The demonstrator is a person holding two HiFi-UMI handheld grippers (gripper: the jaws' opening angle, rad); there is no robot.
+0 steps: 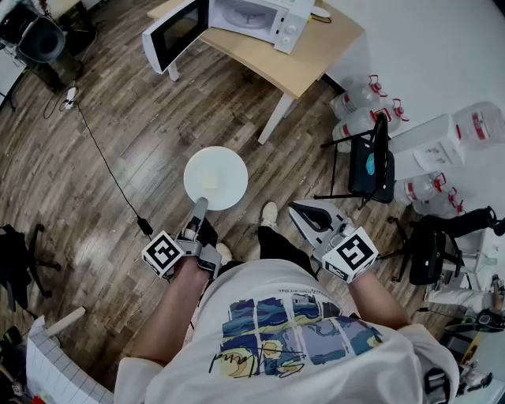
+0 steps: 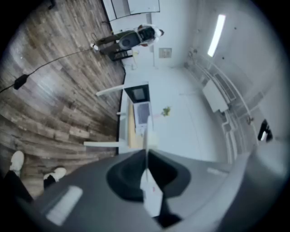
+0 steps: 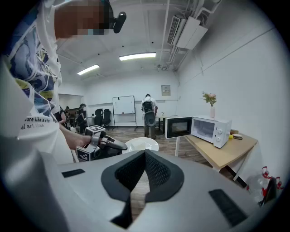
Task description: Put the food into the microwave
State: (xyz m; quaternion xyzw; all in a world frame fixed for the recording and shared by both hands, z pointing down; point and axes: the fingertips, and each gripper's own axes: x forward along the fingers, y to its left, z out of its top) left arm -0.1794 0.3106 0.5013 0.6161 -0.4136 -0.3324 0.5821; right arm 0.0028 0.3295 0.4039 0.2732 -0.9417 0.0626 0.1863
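The left claw [image 1: 199, 207] is clenched on the rim of the round white plate [image 1: 225, 170], held level so its pale food [image 1: 207, 181], seemingly a flat slice, cannot slide. The right claw [image 1: 303, 213] is closed, empty. The white microwave [image 1: 264, 16] stands door-open on the light wooden counter [image 1: 312, 63], well apart.
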